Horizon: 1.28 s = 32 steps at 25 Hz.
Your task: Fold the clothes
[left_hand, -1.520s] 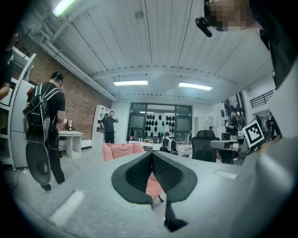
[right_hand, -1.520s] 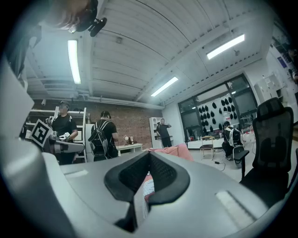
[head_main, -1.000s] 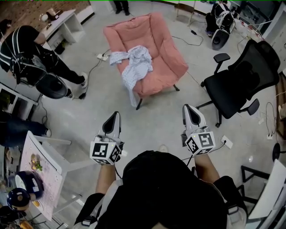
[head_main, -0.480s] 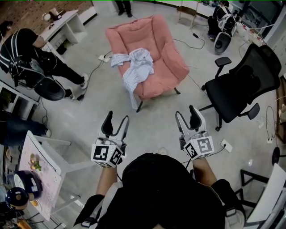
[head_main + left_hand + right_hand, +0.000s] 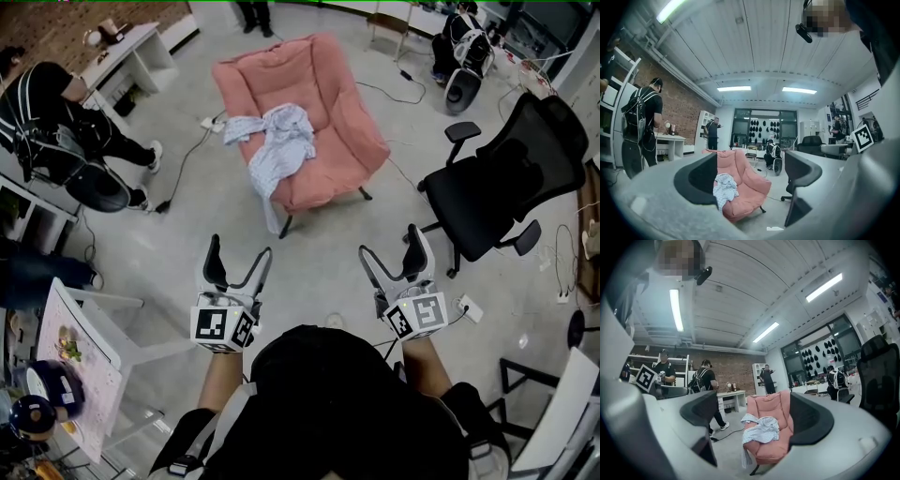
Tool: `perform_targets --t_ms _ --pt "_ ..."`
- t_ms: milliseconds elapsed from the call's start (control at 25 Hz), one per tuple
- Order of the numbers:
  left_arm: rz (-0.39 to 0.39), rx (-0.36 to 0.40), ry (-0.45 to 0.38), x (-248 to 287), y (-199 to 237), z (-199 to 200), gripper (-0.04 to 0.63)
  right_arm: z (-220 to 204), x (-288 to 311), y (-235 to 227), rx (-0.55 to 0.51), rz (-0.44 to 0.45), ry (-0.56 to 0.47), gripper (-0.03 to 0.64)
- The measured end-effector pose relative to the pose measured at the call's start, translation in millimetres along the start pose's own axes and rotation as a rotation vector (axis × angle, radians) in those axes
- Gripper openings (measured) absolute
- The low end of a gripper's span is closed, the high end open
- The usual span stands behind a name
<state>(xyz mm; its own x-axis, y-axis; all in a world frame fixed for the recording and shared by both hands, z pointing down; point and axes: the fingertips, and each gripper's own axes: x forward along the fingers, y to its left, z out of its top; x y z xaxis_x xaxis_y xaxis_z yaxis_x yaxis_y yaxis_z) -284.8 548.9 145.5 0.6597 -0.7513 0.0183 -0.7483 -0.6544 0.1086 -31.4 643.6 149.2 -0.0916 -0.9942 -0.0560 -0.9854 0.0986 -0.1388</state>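
**Left gripper** [image 5: 238, 253]: mine, held level in front of me. The jaws have just been opening and now gape wide, with nothing between them.

**Right gripper** [image 5: 390, 244]: mine, also level. Its jaws have likewise just been opening, and it is spread and empty.

**Clothes** [image 5: 279, 141]: one pale, crumpled heap on the seat of the armchair [image 5: 328, 94]. It is draped over the front edge, with one end hanging toward the floor. It is well apart from both grippers, across open floor.

**Office chair** [image 5: 506, 178]: black, to the right of the armchair, and no part of the job.

**Progress**: by my judgement, none. No fold or flat panel shows, and nothing is grasped.

**Outstanding**: I have yet to reach the armchair, take hold of the clothes, spread them and make every fold.
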Motion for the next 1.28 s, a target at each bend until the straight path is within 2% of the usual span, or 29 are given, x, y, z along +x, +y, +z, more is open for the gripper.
perform_targets --t_ms 400,760,1040,1280 --pt "-0.009 0.013 -0.017 30 -51 -4 0.449 6 -13 -56 -0.011 0.01 0.014 0.463" --pt "-0.037 0.039 0.041 50 -95 -13 0.462 0 -26 -99 0.029 0.018 0.035 0.463" --pt "-0.055 0.042 0.041 78 -98 -13 0.468 0 -23 -121 0.044 -0.025 0.021 0.463" --pt "-0.123 0.04 0.046 125 -94 -21 0.497 3 1 -135 0.018 -0.05 0.021 0.474"
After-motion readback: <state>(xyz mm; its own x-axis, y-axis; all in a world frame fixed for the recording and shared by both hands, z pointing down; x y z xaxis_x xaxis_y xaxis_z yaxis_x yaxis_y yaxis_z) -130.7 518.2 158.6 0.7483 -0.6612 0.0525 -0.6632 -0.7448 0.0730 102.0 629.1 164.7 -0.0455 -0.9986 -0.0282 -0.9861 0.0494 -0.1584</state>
